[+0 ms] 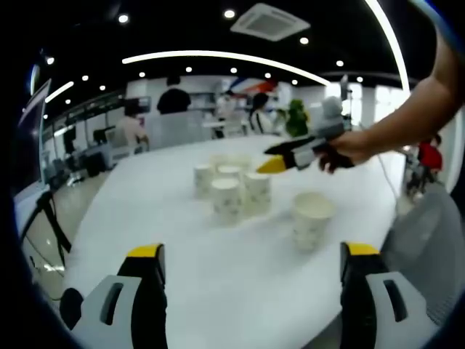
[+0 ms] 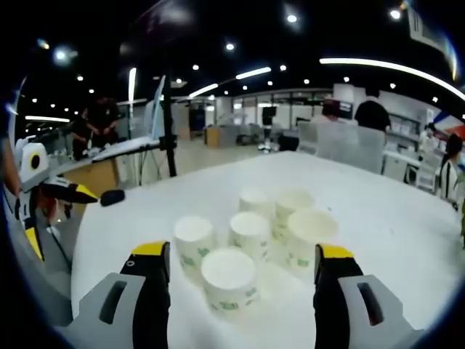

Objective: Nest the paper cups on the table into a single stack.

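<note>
Paper cups (image 2: pixel 251 243) stand in a loose cluster on the white desk (image 2: pixel 378 211), 6 of them counted in the right gripper view: 2 at the back, 3 across the middle and 1 nearest (image 2: pixel 229 280) between the jaws of the right tongs (image 2: pixel 243 273). All 6 sit separately, close beside each other, with green print on their sides. The right tongs are wide open and hold nothing; the yellow-tipped jaws flank the nearest cup without touching it.

In the left gripper view the cluster (image 1: pixel 231 189) lies near the middle of the desk (image 1: pixel 145 211), and 1 cup (image 1: pixel 312 220) stands apart from the others, upright with its mouth up. The left tongs (image 1: pixel 251 265) are also spread wide and empty, with bare desk between the jaws, short of the cups. Beyond the cluster, a hand (image 1: pixel 347 149) holds the right tongs (image 1: pixel 280 160) above the far side of the cups; from this angle I cannot tell how far apart those jaws are.

At the left edge of the right gripper view the left tongs (image 2: pixel 40 196) appear, off the desk's side
</note>
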